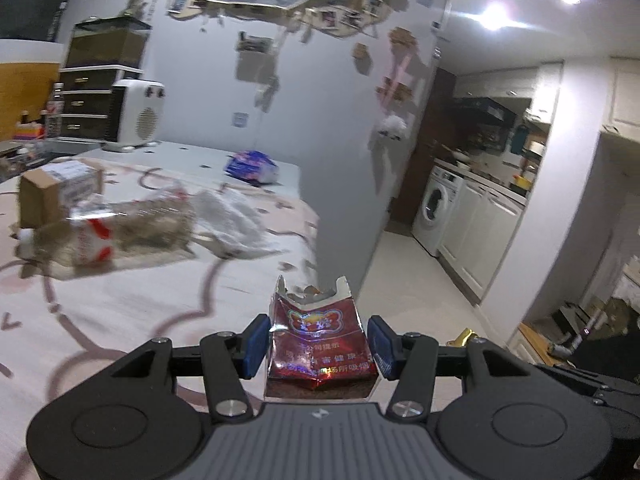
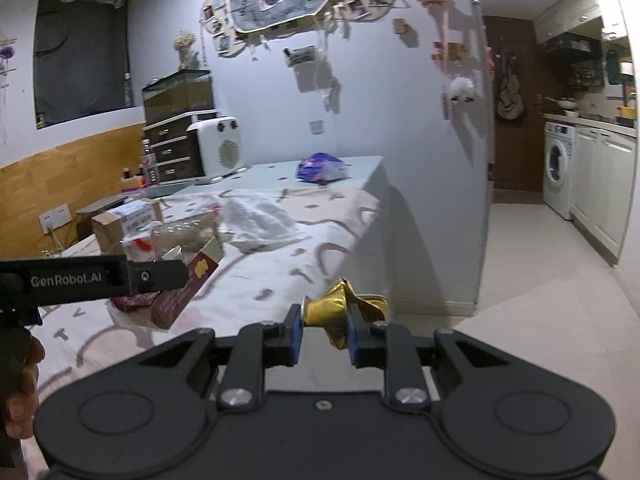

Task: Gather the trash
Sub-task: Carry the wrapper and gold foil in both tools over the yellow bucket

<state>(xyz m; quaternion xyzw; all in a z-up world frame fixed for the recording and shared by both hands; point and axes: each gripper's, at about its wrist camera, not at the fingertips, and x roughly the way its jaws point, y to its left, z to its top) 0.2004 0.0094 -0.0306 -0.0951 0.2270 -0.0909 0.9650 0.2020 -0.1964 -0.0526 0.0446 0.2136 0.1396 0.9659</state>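
Observation:
My left gripper [image 1: 318,344] is shut on a torn red cigarette pack [image 1: 320,344] and holds it above the patterned table [image 1: 120,312]. In the right wrist view the left gripper [image 2: 172,274] shows at the left with the red pack [image 2: 188,292]. My right gripper [image 2: 322,338] is shut on a crumpled gold foil wrapper [image 2: 340,308] near the table's right edge. On the table lie a crushed plastic bottle with a red label [image 1: 116,232], a white plastic bag [image 1: 236,224] and a cardboard box [image 1: 56,196].
A blue snack bag [image 1: 252,166] lies on the grey cabinet top by the wall. A white heater [image 1: 136,114] and drawer unit [image 1: 100,96] stand at the back. A kitchen with a washing machine [image 1: 436,208] opens at the right over tiled floor.

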